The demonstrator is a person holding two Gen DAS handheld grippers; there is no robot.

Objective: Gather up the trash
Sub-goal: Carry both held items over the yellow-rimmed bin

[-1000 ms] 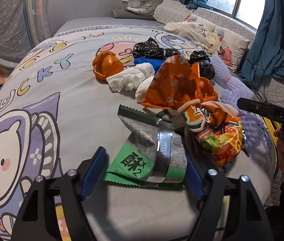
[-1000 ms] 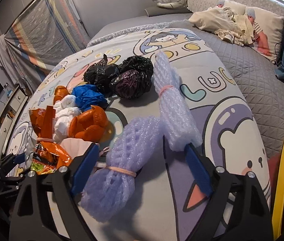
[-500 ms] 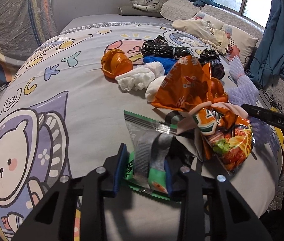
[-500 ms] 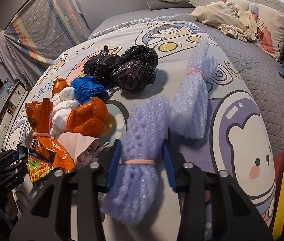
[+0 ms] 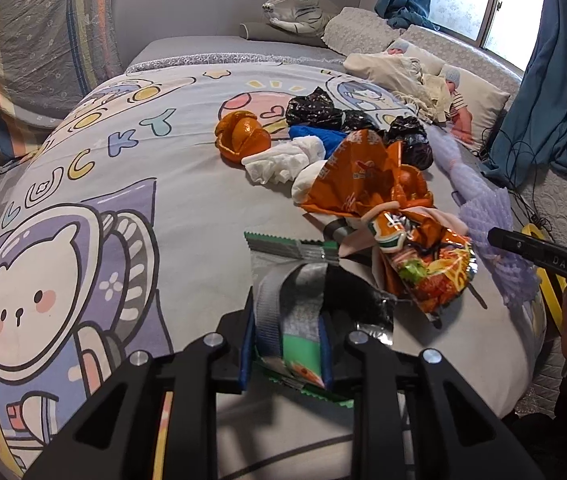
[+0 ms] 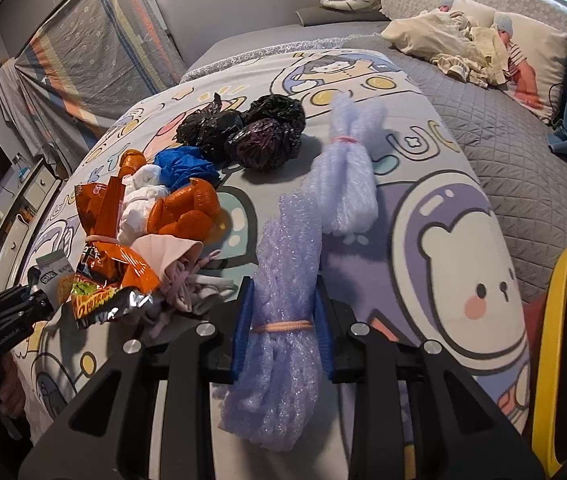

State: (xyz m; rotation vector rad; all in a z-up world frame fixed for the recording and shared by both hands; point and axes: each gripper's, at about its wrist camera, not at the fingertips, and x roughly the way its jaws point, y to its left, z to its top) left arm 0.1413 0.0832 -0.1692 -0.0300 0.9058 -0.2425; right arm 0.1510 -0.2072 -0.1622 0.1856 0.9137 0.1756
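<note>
My left gripper (image 5: 287, 344) is shut on a green and silver snack wrapper (image 5: 295, 280), whose near end is pinched between the blue pads just above the cartoon bedspread (image 5: 143, 208). In the right wrist view, my right gripper (image 6: 281, 328) has its jaws closing on a purple foam net bundle (image 6: 287, 264) tied with a pink band; the pads press its sides. A second purple bundle (image 6: 343, 184) lies just beyond it. Between the two grippers sits a heap of orange snack bags (image 5: 359, 176), a noodle packet (image 5: 431, 268), white tissue (image 5: 283, 160) and black bags (image 6: 267, 128).
A yellow-rimmed bin (image 6: 551, 320) stands off the bed's right edge. Orange peel (image 5: 243, 136) and a blue bag (image 6: 183, 166) lie in the heap. Pillows, a dolls' blanket and a plush tiger are at the far end. Bare bedspread stretches left of the heap.
Both grippers went from wide open to closed: the left onto the green wrapper, crumpling and lifting it, the right onto the nearer purple bundle.
</note>
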